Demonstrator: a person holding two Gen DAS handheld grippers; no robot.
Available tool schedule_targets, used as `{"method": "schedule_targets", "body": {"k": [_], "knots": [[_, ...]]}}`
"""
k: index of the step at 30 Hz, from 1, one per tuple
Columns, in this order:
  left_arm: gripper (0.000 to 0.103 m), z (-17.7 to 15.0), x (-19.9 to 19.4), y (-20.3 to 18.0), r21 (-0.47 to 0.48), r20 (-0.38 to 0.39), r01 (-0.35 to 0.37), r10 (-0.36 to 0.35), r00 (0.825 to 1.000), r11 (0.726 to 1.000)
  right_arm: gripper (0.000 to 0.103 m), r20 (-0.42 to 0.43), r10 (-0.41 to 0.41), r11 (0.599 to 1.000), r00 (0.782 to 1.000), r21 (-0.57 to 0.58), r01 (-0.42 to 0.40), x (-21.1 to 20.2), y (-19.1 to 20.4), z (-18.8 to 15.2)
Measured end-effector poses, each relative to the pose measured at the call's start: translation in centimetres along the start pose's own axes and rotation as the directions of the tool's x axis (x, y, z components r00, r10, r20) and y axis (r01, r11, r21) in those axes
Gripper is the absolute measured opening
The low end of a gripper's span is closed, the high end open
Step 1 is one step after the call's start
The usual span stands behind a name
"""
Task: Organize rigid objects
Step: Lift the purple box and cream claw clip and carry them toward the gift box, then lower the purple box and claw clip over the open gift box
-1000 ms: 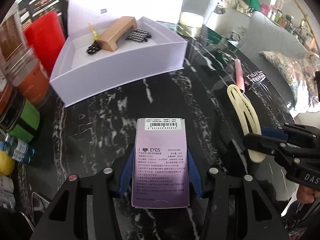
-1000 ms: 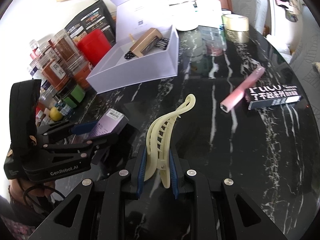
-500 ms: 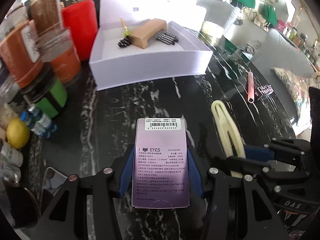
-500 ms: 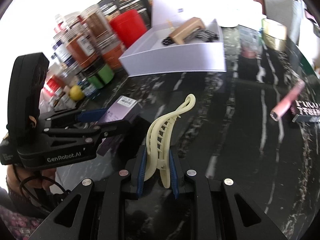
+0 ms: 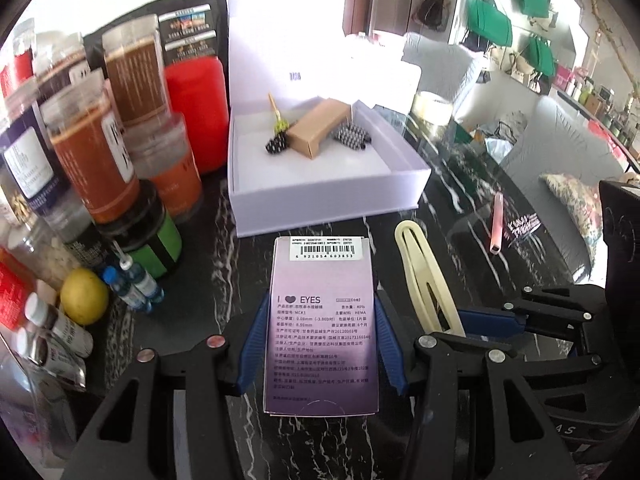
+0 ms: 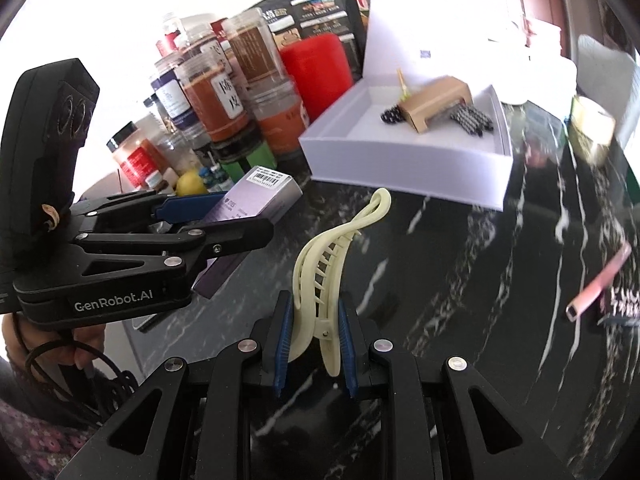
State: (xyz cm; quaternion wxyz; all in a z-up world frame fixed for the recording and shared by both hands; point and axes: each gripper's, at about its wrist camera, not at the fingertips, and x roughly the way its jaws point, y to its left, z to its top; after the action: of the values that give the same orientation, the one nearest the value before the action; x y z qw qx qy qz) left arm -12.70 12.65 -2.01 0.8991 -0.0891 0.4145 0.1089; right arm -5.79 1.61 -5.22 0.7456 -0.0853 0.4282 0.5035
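Open lilac storage box (image 5: 320, 200) sits on the black marble table (image 6: 460, 280), lid up, ready to receive. Left gripper (image 5: 320, 344) clamps the purple contact-lens carton (image 5: 320, 332) flat by its long sides; right gripper (image 6: 314, 344), nearly closed, pinches the cream hair clip (image 6: 320, 276) upright, likely for dropping in.

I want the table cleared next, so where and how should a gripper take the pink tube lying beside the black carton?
Probably grip the pink tube around its middle, coming from above with the fingers across its narrow width. It lies flat on the table, long and slim, and the black carton sits close along one side, so a low sideways approach looks crowded.
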Motion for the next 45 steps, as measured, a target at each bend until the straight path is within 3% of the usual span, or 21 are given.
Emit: {"method": "schedule_targets", "body": {"k": [10,27,45], "knots": [[0.050,2.9,-0.8,0.0,0.030,0.069,0.017,-0.019,0.997,0.999,0.022,0.042,-0.018,0.999,0.999,-0.037,0.019,-1.2,0.4,2.7],[0.050,8.1,1.2,0.2,0.055,0.117,0.052,-0.058,0.991,0.997,0.022,0.077,-0.075,0.996,0.994,-0.044,0.078,-1.5,-1.9,7.3],[0.050,15.9,4.7,1.2,0.076,0.193,0.007,-0.021,0.981,0.997,0.022,0.112,-0.142,0.987,0.984,-0.065,0.150,-0.7,-5.6,15.1]]}}
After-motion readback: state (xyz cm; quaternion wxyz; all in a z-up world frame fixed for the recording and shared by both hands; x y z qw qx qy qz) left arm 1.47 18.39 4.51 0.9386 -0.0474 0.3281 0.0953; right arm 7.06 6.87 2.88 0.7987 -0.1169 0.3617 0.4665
